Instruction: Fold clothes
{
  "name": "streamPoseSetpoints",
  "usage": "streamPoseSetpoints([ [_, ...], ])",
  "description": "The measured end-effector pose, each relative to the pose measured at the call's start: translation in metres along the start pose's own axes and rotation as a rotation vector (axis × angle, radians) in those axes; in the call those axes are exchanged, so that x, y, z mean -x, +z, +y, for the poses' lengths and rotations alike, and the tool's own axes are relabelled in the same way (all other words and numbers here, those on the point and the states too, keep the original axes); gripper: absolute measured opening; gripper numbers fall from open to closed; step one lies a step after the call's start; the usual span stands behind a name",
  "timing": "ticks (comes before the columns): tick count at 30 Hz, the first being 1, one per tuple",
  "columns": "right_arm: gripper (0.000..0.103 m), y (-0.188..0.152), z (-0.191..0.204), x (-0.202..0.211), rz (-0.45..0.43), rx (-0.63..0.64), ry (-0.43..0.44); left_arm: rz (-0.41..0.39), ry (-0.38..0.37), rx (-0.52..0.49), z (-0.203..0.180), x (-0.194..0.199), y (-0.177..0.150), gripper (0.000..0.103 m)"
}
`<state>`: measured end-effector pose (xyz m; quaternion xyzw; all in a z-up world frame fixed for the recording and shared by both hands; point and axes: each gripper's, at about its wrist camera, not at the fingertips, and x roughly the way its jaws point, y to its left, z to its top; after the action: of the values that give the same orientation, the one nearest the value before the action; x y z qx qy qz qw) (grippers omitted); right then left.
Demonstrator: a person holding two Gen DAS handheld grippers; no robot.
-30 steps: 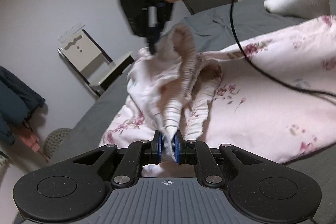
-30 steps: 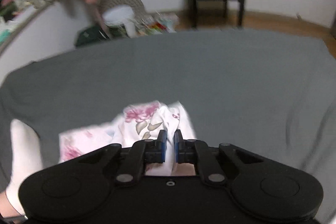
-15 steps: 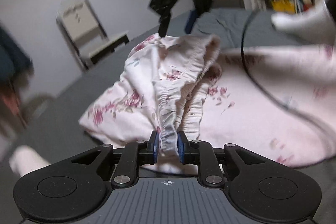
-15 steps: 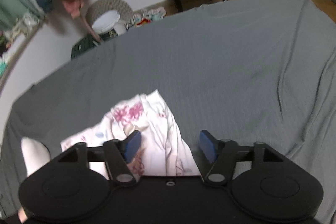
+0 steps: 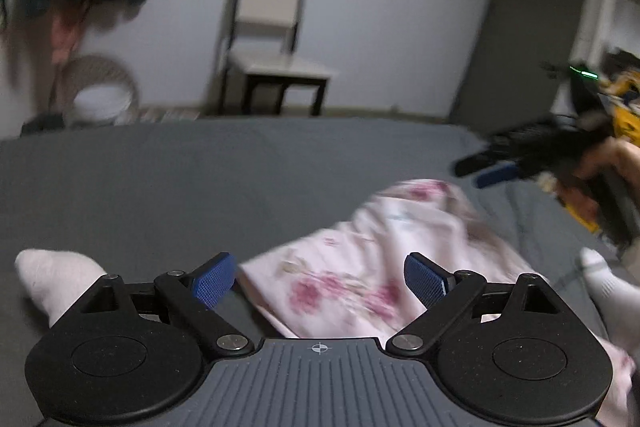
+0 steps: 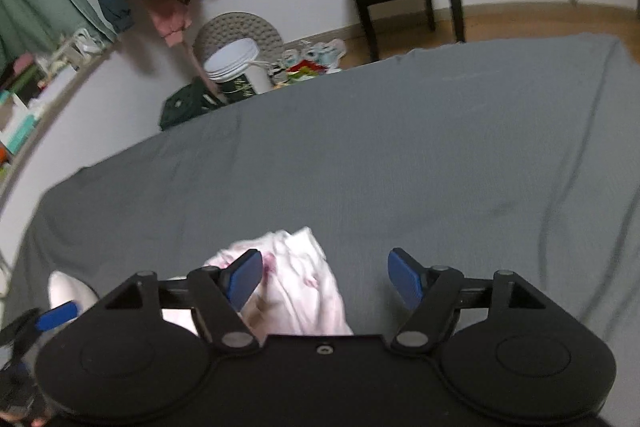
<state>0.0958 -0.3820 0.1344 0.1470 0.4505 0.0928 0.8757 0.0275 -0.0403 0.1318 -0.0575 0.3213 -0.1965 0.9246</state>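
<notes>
Pink-flowered cotton, a pale floral garment (image 5: 360, 267), is lying bunched on the grey bed (image 5: 160, 195), just ahead of the left hand-held gripper (image 5: 318, 281), whose blue pads are standing wide apart with nothing between them. In the right wrist view the same garment (image 6: 300, 283) is sitting low between the fingers of the right hand-held gripper (image 6: 322, 277), which is also spread apart and gripping nothing. The right tool is showing again at the edge of the left view, hovering above the far end of the cloth, blurred. A white-socked foot (image 5: 56, 275) is resting on the bed beside the garment, and a second sock (image 5: 612, 287) is peeking in at the right.

Judging by this, both tools are hanging free between grasps, with the cloth in a loose, doubled heap rather than a tidy fold. Whether this is a pause partway through the folds or a let-go after the last one, the blurred pictures are not settling. Any further grasp would call for finding a clean edge or corner, since the layers are rumpled and could easily be pinched together.
</notes>
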Motion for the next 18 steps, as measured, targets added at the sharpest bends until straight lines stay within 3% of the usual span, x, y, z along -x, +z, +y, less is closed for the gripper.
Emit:
streamPoseSetpoints([
  [4,0.069,0.01,0.0,-0.021,0.066,0.022,0.06,0.113,0.009,0.114,0.015,-0.036,0.011,0.092],
  [10,0.069,0.006,-0.005,-0.042,0.121,0.031,0.095,0.225,0.005,0.255,0.022,-0.074,-0.007,0.092],
  [14,0.067,0.003,-0.009,-0.056,0.151,0.036,0.112,0.169,0.01,0.237,0.013,-0.082,-0.02,0.092],
  [16,0.057,-0.001,-0.008,-0.06,0.157,0.038,0.136,0.156,0.026,0.217,0.007,-0.083,-0.023,0.09],
  [18,0.051,-0.006,-0.006,-0.064,0.158,0.04,0.166,0.147,0.037,0.197,0.002,-0.083,-0.024,0.072],
])
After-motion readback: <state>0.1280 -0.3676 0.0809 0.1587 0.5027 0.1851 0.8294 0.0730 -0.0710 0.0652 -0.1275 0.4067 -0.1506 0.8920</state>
